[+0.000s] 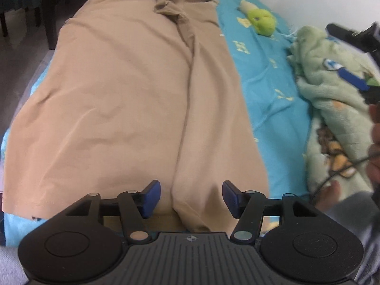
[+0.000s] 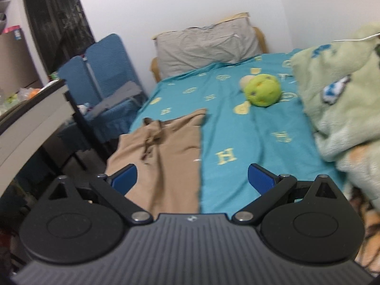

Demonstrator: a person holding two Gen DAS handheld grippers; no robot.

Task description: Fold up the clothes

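Observation:
A tan garment (image 1: pixel 123 90) lies spread lengthwise on the blue bed sheet (image 1: pixel 263 76), with a long fold ridge down its right side and a bunched waist at the far end. My left gripper (image 1: pixel 191 198) is open, just above the garment's near hem, its blue pads on either side of the ridge. My right gripper (image 2: pixel 192 180) is open and empty, raised above the bed; the garment (image 2: pixel 166 156) lies below its left finger. In the left wrist view the right gripper (image 1: pixel 353 78) shows at the right edge over the blanket.
A green plush toy (image 2: pixel 262 90) sits on the sheet (image 2: pixel 237 142) beyond the garment. A pale green blanket (image 2: pixel 344 99) is heaped along the bed's right side. A grey pillow (image 2: pixel 206 45) lies at the head. A blue chair (image 2: pixel 104 78) and a desk (image 2: pixel 30 118) stand left of the bed.

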